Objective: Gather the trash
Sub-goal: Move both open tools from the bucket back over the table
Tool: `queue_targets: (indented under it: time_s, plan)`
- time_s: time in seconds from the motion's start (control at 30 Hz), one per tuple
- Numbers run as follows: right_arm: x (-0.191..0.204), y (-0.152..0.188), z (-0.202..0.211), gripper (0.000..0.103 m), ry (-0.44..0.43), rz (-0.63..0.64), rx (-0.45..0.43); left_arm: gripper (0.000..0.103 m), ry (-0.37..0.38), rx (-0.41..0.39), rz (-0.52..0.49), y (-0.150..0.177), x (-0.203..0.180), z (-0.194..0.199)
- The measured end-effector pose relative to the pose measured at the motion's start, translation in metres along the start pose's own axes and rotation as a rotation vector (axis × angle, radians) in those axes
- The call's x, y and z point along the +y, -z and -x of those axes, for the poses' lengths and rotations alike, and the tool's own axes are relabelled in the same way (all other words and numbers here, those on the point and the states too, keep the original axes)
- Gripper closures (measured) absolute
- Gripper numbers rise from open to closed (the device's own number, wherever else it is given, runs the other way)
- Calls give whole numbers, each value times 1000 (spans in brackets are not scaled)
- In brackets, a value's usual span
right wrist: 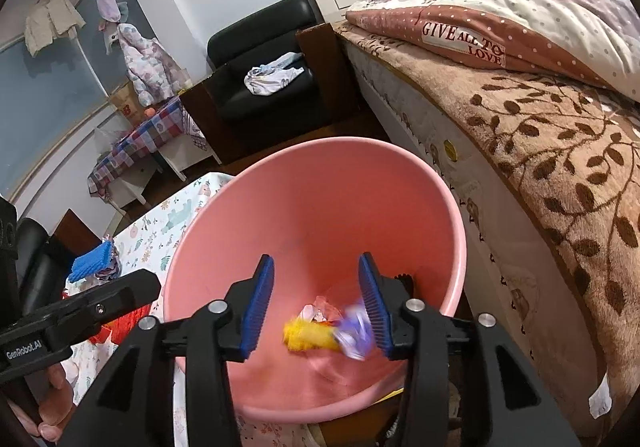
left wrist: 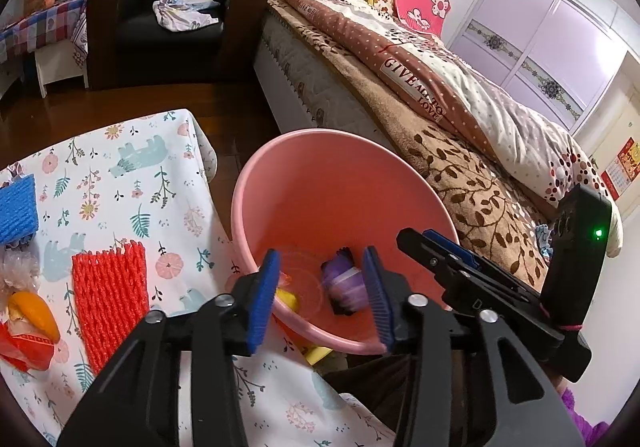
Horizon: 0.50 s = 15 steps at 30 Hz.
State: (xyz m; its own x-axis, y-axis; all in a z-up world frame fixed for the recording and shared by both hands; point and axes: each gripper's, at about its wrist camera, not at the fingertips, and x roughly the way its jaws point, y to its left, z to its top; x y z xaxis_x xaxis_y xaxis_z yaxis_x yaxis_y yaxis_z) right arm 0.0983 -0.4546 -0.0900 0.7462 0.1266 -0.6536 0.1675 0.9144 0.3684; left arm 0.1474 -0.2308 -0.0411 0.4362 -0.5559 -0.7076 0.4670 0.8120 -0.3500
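Both tongs, left [left wrist: 322,297] and right [right wrist: 316,305], hung spread and empty over the pink bin [right wrist: 440,203], yellow scrap [right wrist: 308,335] and purple wrapper [right wrist: 356,331] lying below. Left of them, the bench [left wrist: 132,183] carried red foam netting [left wrist: 110,297] and blue netting [left wrist: 16,209], seemingly uncollected.

Right gripper [right wrist: 316,303] open over pink bin [right wrist: 320,183] — yellow and purple trash [right wrist: 320,335] inside.

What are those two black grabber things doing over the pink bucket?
A person is tidying up trash. Both the left gripper and the right gripper hang open over the pink bucket, holding nothing. Yellow and purple scraps are inside it. A red foam net and a blue one lie on the table.
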Motion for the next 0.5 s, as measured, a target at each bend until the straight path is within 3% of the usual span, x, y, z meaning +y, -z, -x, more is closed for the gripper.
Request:
queue_targets:
  time_s: [0.07, 0.5]
  plan:
    - [1, -1, 2, 48, 1, 3, -12, 56, 1, 1, 4, 0, 1, 1]
    - [13, -2, 13, 47, -20, 26, -35, 55, 16, -44, -5, 0, 0, 22]
